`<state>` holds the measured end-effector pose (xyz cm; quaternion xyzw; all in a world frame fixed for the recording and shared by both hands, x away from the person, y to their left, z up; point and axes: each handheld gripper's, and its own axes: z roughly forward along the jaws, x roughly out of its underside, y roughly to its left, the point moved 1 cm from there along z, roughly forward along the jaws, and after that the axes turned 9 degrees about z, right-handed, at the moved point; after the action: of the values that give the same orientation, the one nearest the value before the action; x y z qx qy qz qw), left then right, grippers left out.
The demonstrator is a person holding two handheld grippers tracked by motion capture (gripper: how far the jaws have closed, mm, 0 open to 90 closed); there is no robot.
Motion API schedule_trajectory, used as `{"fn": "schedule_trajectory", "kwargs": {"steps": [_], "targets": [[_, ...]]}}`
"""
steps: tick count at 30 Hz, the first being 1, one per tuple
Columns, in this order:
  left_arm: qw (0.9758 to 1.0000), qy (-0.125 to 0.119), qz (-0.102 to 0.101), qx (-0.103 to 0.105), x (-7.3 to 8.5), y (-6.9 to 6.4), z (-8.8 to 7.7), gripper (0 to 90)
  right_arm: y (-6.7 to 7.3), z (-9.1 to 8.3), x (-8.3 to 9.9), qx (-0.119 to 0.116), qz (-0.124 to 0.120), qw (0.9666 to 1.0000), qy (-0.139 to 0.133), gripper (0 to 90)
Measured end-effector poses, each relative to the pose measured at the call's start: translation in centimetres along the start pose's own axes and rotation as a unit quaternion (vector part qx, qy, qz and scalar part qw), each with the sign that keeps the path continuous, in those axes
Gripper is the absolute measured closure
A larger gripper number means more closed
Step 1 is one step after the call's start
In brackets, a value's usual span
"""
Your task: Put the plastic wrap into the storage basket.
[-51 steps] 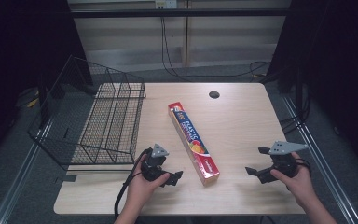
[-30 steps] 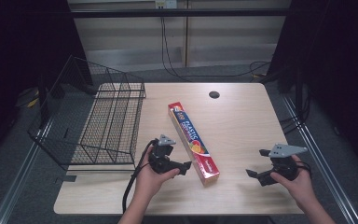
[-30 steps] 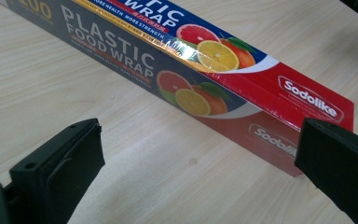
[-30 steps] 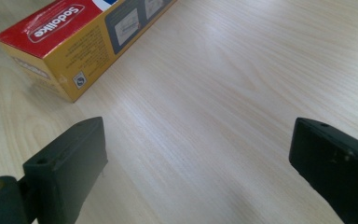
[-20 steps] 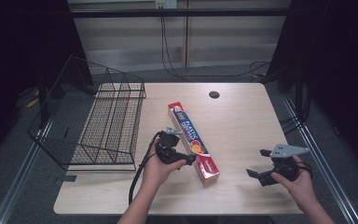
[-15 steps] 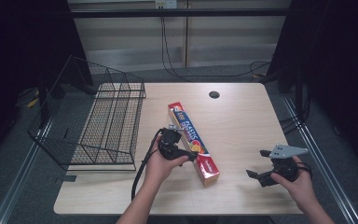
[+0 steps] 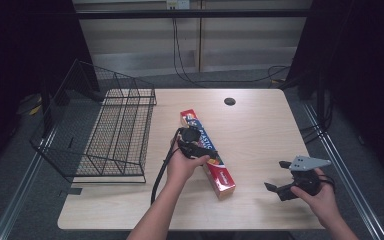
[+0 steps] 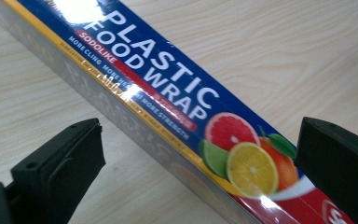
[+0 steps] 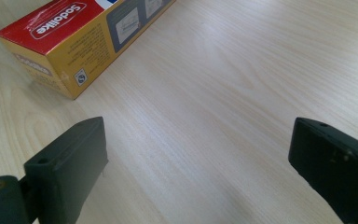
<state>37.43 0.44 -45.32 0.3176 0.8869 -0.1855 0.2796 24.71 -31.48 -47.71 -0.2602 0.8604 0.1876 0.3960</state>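
Note:
A long plastic food wrap box (image 7: 220, 172), blue, red and yellow with citrus fruit printed on it, lies at a slant in the middle of the wooden table (image 7: 260, 130). My left gripper (image 7: 196, 146) hangs over the box's middle, open, one jaw on each side of the box (image 8: 168, 98) and neither touching it. My right gripper (image 7: 282, 180) is open near the table's front right, low over bare wood. In the right gripper view the box's near red and yellow end (image 9: 74, 37) lies at the upper left, apart from the jaws.
A black wire basket (image 7: 115, 135) stands on the table's left part, its side flap leaning out past the edge. A round cable hole (image 7: 229, 101) sits near the far edge. Bare wood stretches between the box and the right gripper.
My left gripper moved forward and right from the table's front edge until it came over the box's middle. The right gripper sank slightly and stayed open.

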Motion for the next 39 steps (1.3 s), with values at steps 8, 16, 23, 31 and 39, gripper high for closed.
{"fn": "schedule_trajectory", "kwargs": {"steps": [8, 16, 23, 31, 39], "targets": [[0.9995, 0.015, -0.014, -0.023, -1.1, 0.2, 1.3, 2.3, -0.1, -0.1, 0.0, 0.003, -0.001, 1.0000, -0.002, 4.3], [0.9987, 0.031, -0.022, -0.035, -1.3, 0.3, 2.4, 2.4, -0.2, -0.3, -0.1, 0.003, -0.003, 1.0000, -0.006, 4.3], [0.9983, 0.029, -0.039, -0.031, -1.5, 0.2, 2.8, 2.4, -0.2, -0.3, -0.1, 0.003, -0.006, 0.9999, -0.008, 4.3], [0.9973, 0.047, -0.042, -0.038, -1.5, -0.1, 3.5, 0.5, 0.1, -0.2, -0.2, 0.004, -0.010, 0.9999, -0.008, 4.4], [0.9966, 0.050, -0.053, -0.039, -1.5, -0.1, 3.7, 0.6, 0.1, -0.3, -0.3, 0.006, -0.007, 0.9999, -0.009, 4.5]]}}
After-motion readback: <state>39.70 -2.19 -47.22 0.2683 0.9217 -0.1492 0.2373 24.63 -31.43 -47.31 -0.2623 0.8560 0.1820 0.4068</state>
